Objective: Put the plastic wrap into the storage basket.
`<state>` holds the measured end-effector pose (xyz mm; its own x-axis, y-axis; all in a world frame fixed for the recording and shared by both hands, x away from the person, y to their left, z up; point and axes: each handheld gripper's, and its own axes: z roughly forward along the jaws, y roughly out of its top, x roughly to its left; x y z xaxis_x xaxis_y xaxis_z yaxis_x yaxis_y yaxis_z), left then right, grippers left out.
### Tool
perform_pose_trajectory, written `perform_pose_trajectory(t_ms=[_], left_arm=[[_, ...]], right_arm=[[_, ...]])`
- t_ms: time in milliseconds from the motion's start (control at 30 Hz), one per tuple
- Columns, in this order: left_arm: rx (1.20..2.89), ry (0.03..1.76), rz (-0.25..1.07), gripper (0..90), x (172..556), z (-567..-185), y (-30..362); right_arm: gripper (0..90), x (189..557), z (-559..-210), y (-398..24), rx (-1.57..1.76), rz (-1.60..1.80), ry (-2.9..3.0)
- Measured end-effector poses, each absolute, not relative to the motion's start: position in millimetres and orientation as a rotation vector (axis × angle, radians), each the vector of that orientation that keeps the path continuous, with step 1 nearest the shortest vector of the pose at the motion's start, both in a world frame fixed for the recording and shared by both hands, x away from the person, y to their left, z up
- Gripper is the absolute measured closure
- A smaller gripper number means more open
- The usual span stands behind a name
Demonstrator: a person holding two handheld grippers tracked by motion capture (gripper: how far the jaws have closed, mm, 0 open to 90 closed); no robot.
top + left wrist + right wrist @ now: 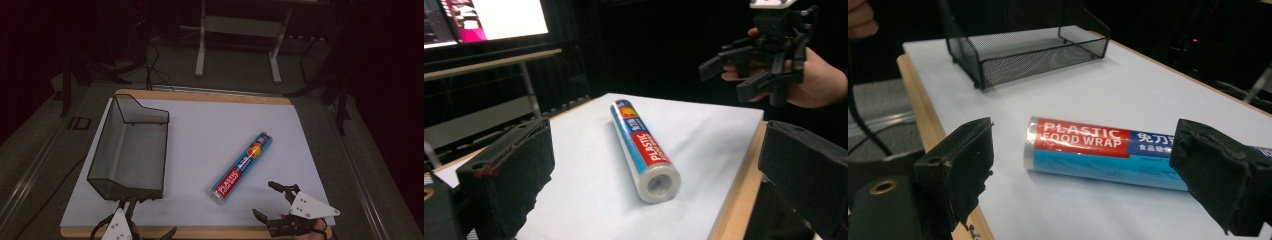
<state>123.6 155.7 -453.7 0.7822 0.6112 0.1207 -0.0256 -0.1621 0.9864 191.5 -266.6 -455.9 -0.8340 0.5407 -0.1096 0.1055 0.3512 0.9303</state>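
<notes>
A roll of plastic food wrap [242, 165] with a blue and red label lies on the white sheet [200, 130], right of the middle, slanting from near left to far right. My right gripper [265, 200] hovers just right of the roll's near end, jaws wide apart and empty. The right gripper view has the roll [1083, 150] lying crosswise beyond that open gripper [1088, 165], untouched. My left gripper [157, 216] is at the front edge, below the basket, also open. From the left gripper view the roll's open end [656, 182] faces me between the spread pads [509, 175].
A black wire-mesh basket [131, 147] stands on the left of the sheet, empty; its rim [1028, 50] also shows behind the roll. The wooden table edge [200, 231] runs along the front. A hand holds the right gripper [764, 55] above the far side.
</notes>
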Motion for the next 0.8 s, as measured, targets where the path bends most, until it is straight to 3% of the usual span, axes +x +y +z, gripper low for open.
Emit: perform_pose_trajectory(t_ms=[67, 800], left_arm=[[1.663, 0.45, 0.593, 2.3, 122.8, -453.4, 156.0], [1.647, 0.441, 0.572, 2.3, 122.5, -452.1, 156.1]], right_arm=[[13.5, 191.9, -455.6, -266.4, 0.531, 1.483, 2.221], [10.8, 182.0, -432.9, -262.7, 0.565, 1.513, 2.21]])
